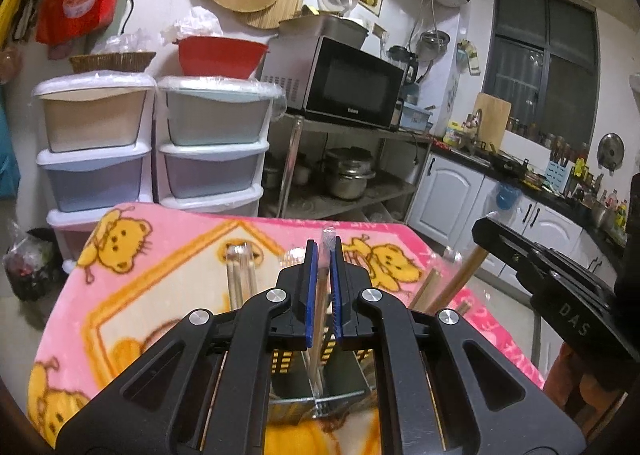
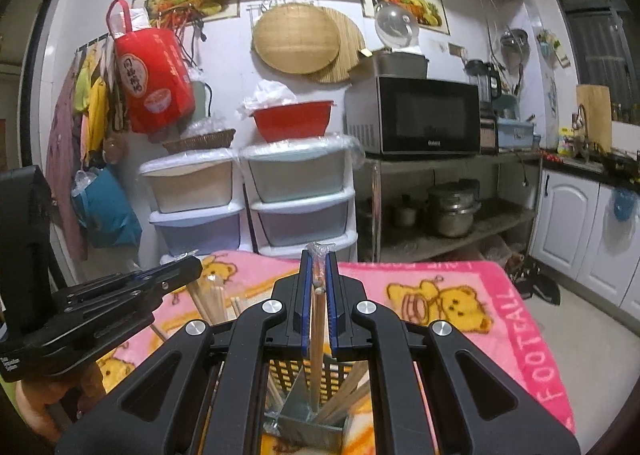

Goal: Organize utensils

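Left tool [image 1: 323,287] and right tool [image 2: 319,287] each pinch wrapped chopsticks [image 1: 320,303], poised directly above the divided utensil holder [image 2: 310,411] beneath them. Risk: a tilted release could catch the divider, spilling chopsticks onto the pink-blanketed worktop [image 2: 460,287].

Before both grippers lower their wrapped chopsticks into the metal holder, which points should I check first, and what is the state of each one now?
1. Left gripper shut on its wrapped chopsticks: ok.
2. Right gripper shut on its wrapped chopsticks: ok.
3. Left pair aimed into the metal holder: ok, lower end is near the divider.
4. Right pair aimed into the holder: ok, it runs down into a compartment.
5. Room in the compartments: cannot tell, other chopsticks already lean inside.
6. Grippers apart from each other: ok.
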Available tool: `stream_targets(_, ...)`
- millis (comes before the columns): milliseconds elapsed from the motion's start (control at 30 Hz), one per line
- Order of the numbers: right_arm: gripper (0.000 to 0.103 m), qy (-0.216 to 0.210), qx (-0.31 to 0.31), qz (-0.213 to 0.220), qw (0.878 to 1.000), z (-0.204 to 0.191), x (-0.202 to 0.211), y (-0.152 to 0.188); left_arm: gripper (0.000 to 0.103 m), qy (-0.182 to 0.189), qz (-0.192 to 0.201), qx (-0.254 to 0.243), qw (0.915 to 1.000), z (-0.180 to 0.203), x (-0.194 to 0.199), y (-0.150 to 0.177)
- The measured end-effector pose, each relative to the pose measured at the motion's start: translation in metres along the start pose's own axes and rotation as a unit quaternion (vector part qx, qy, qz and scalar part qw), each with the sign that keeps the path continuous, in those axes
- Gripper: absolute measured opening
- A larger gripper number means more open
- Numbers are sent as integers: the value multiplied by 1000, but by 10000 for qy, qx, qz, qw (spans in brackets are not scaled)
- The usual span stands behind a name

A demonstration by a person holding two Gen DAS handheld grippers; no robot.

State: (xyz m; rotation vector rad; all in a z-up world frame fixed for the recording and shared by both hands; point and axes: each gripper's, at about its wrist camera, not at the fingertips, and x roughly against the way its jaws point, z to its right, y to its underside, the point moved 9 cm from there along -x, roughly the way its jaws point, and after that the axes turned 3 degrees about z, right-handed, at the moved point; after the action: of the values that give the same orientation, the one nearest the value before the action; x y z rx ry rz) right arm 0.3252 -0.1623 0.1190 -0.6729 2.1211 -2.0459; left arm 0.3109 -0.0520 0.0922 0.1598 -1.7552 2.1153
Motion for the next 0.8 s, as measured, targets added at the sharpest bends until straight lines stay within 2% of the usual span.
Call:
stream_targets(133,8,7,-48,-161,9999,0,-2,12,3,18,-99,8,9999,-2,-1,10)
stream_targets(233,14,10,-76,-307,9995,1,-3,22,5,45,-158,96,9998,-5,0,14)
stream_targets(300,20,39,-76,-374,9993,2,-2,28,10,41,-170,109,9998,-7,3,17)
stream_targets(367,21,75,-89,-431,9990,4,-1,33,20,39,-210,126,9997,-7,5,19)
stream_targets(500,29,119,-121,-467,9988,7,4,38,28,42,-296,186,9994,-11,10,25)
stream_targets(800,43,215,-172,-496,9984,13,21,46,60,88,-363,344,9987,-19,28,37)
